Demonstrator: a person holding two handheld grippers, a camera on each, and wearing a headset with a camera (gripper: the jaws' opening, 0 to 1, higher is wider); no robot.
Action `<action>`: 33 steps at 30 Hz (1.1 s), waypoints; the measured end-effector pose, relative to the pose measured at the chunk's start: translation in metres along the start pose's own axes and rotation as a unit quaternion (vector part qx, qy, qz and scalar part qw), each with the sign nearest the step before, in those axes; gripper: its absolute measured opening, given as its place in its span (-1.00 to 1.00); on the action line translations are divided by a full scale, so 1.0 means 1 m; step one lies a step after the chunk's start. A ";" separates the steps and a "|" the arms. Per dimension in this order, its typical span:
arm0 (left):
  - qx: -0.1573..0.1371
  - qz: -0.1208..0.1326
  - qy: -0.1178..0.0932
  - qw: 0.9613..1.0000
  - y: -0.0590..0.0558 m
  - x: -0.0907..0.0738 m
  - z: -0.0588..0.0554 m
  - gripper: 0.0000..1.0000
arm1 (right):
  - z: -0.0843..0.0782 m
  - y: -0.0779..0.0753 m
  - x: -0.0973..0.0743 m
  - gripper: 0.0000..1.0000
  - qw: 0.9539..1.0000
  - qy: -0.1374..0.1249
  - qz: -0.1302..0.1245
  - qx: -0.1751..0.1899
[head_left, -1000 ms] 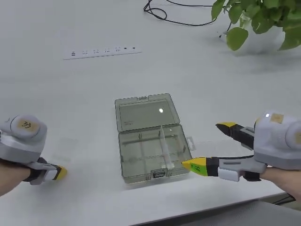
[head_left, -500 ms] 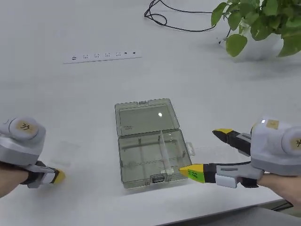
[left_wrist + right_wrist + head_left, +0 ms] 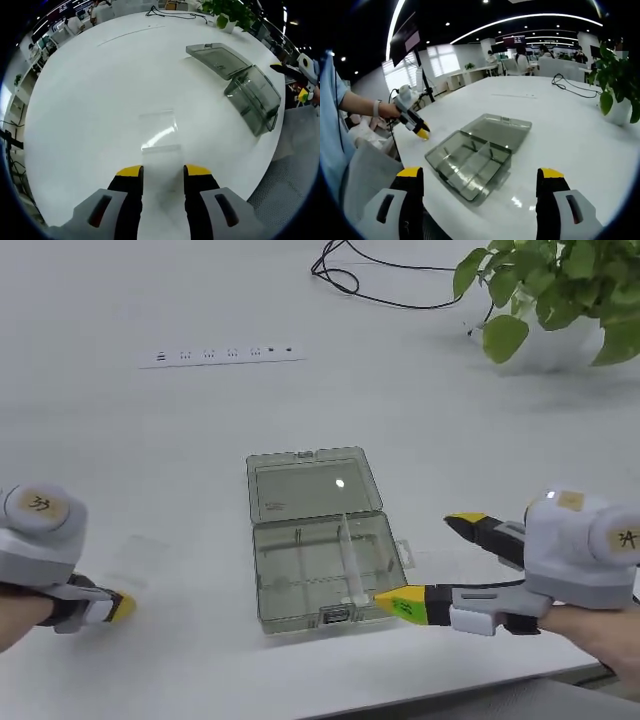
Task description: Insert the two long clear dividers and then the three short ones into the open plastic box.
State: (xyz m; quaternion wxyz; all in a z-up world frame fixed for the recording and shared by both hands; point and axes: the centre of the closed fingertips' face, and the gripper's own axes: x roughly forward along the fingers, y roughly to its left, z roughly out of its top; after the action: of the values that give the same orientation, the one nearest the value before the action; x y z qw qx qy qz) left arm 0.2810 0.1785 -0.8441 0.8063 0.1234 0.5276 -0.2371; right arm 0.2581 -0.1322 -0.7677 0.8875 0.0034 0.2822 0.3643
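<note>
The left gripper (image 3: 163, 172) is held narrowly parted and empty. Thin clear plastic dividers (image 3: 159, 131) lie flat just ahead of it; they are judged light, stiff and slippery, best pinched by an edge. Beside the open smoky plastic box (image 3: 310, 485), the right gripper (image 3: 430, 562) is spread wide, empty.

The smoky plastic box (image 3: 290, 575) lies open, one long divider (image 3: 350, 558) upright inside; loose clear dividers (image 3: 159, 131) lie apart.

Open plastic box (image 3: 318, 540) centre; right gripper (image 3: 420, 561) just beside, jaws spread.
</note>
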 end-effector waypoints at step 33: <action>-0.047 -0.058 -0.108 0.991 -0.061 -0.021 0.044 -0.40 | 0.010 0.023 0.017 0.81 0.999 -0.001 0.031 0.032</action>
State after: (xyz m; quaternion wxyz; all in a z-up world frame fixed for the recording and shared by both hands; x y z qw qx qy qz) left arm 0.2780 0.1117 -0.8035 0.8486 0.0283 0.4540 -0.2700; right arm 0.2581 -0.1027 -0.7626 0.8754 0.0410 0.2928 0.3823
